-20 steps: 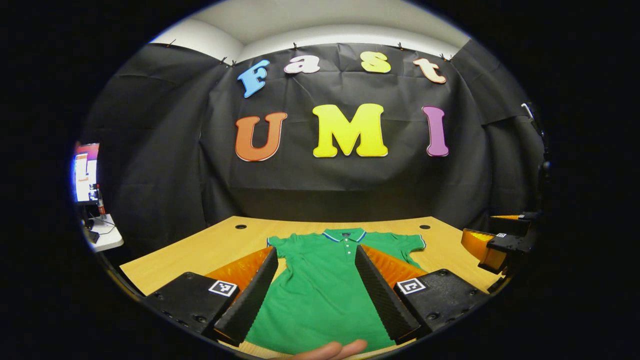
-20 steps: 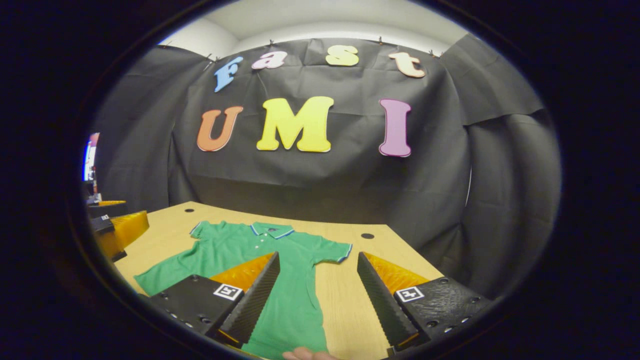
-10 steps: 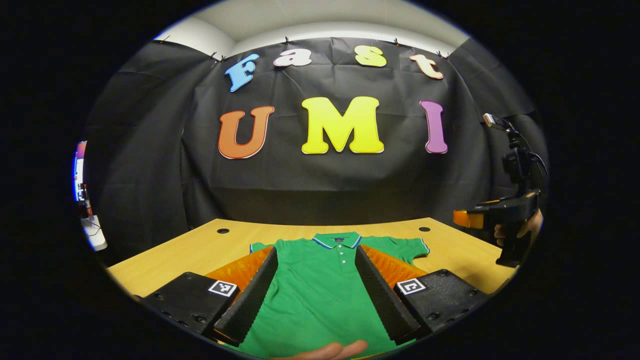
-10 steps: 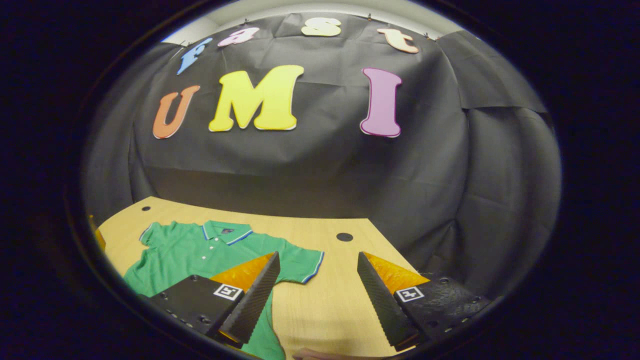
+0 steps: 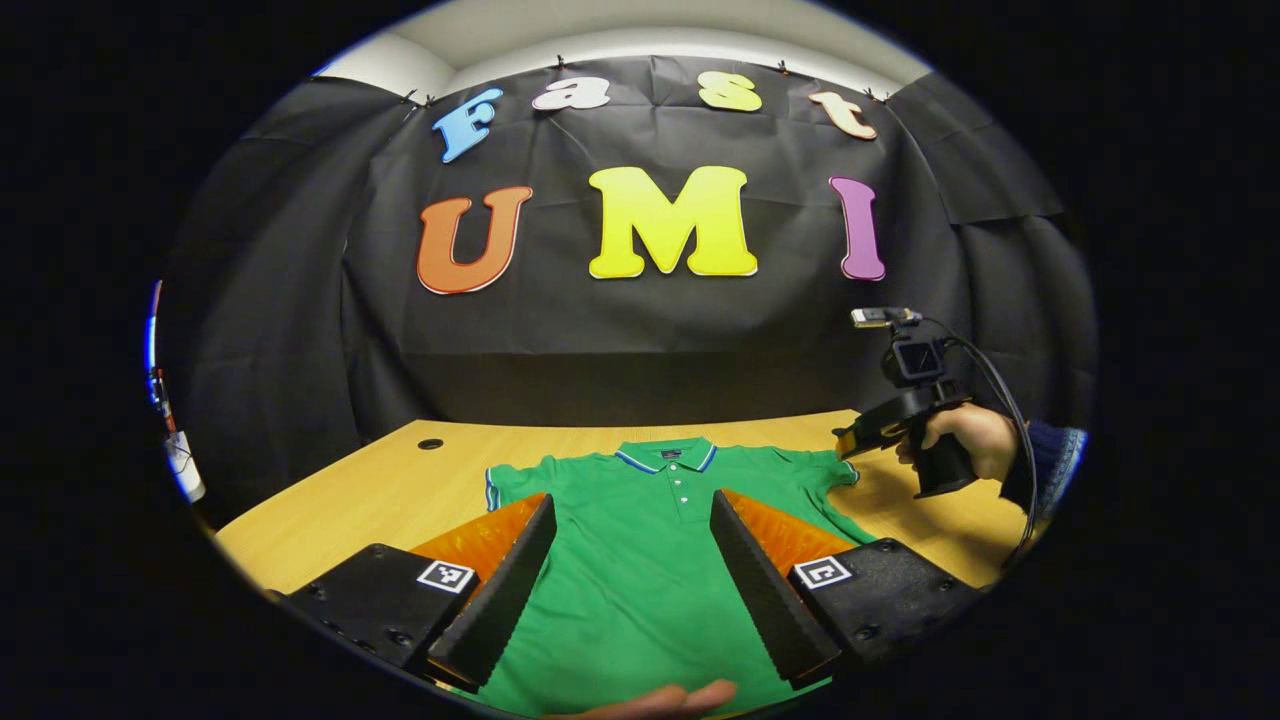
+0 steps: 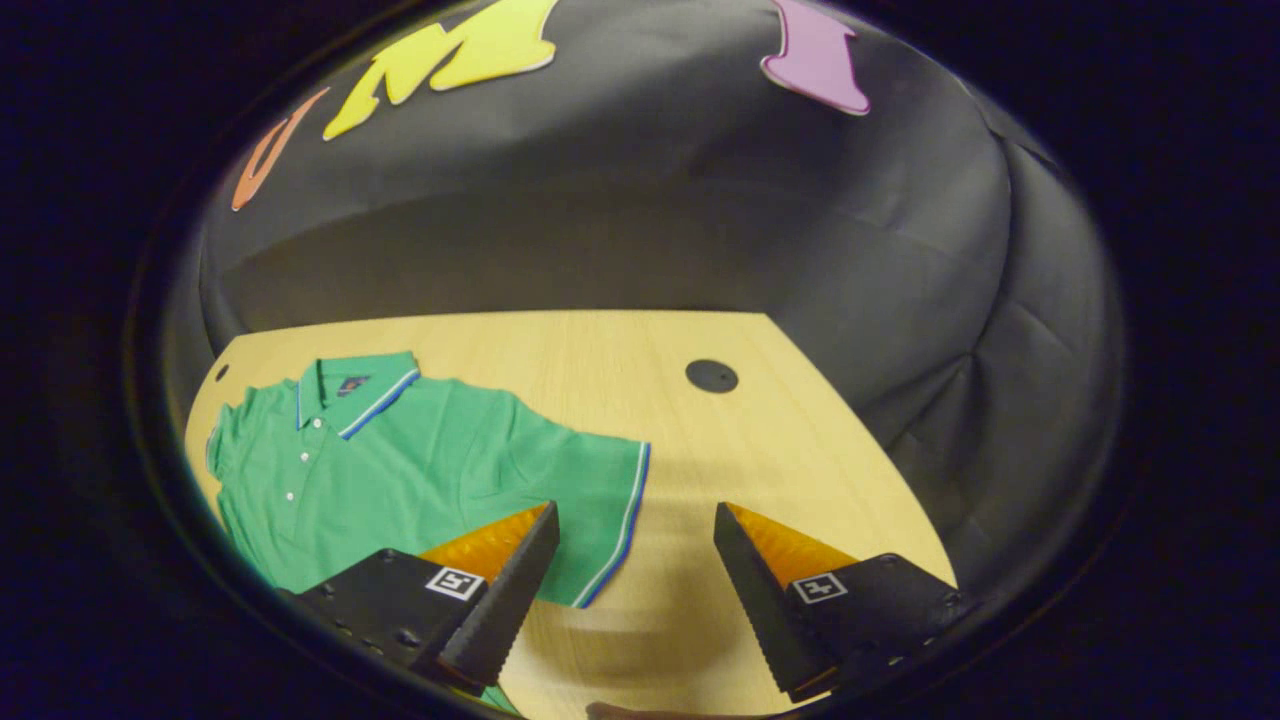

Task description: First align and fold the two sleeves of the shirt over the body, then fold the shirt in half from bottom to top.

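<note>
Here, a green shirt spread flat and face up on the wooden table, collar toward the black cloth wall, both short sleeves still out to the sides. Left gripper poised above the body of the shirt, fingers spread wide with nothing between them, the button placket visible in the gap. Fingertip of a hand at the bottom edge of the left gripper view. Right gripper farther off in that same view, held by a hand in a dark sleeve, its tip just beside the outer edge of the shirt's sleeve.

In the right gripper view, right gripper with fingers parted and empty, tilted down at the table; one finger over the hem end of the sleeve with its blue-and-white trim, the other over bare wood. Whether the fingers touch the cloth cannot be told. Round dark hole in the tabletop beyond, well apart from the shirt.
</note>
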The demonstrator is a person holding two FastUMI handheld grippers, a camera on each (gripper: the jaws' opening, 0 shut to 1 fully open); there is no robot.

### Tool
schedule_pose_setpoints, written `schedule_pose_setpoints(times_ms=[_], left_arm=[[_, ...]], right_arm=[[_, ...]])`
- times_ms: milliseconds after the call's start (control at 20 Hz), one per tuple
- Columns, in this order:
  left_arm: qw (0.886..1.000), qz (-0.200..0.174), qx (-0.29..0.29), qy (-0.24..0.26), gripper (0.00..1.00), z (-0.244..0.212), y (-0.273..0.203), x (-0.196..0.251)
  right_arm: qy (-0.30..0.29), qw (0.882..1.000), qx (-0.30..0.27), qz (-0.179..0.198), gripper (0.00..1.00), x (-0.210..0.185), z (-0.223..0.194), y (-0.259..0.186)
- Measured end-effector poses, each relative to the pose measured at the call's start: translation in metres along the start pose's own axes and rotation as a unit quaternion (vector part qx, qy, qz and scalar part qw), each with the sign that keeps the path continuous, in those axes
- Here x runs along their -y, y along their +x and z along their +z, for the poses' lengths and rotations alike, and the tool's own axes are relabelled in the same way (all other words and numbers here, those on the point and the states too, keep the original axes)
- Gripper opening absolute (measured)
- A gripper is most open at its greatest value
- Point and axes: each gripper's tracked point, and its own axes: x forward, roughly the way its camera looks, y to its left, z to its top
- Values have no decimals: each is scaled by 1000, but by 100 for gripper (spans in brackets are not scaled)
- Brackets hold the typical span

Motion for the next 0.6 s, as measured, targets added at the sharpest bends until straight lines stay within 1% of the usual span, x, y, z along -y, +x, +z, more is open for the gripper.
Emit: schedule_pose_setpoints(times_ms=[100, 150, 200, 250, 300, 350, 400, 500, 550, 600], left_arm=[[1000, 0, -5, -7, 100, -5, 1, -6], [1000, 1, -9, -11, 100, -7, 2, -9], [1000, 2, -11, -15, 100, -10, 1, -13], [1000, 2, -14, -19, 100, -12, 2, -16], [1000, 3, -16, -23, 100, -14, 3, -20], [999, 4, -20, -26, 100, -16, 3, -22], [999, 4, -22, -31, 100, -18, 2, -25], [999, 0, -25, -38, 100, -18, 3, -26], [999, 0, -25, -38, 100, -20, 2, -27], [999, 1, -24, -38, 100, -19, 2, -30]], right_arm=[[11, 999, -34, -7, 94, 0, -8, 15], [24, 999, -45, 8, 94, -5, -8, 15], [45, 997, -53, 15, 94, -8, -4, 17], [62, 996, -63, 20, 84, -8, -6, 19], [60, 997, -55, 18, 81, -6, -2, 23], [56, 996, -59, 22, 75, -8, -3, 27], [60, 996, -64, 26, 71, -13, -2, 24], [54, 995, -73, 31, 49, -23, -5, 27], [53, 995, -73, 35, 30, -28, -3, 25], [51, 995, -75, 34, 24, -30, -3, 26]])
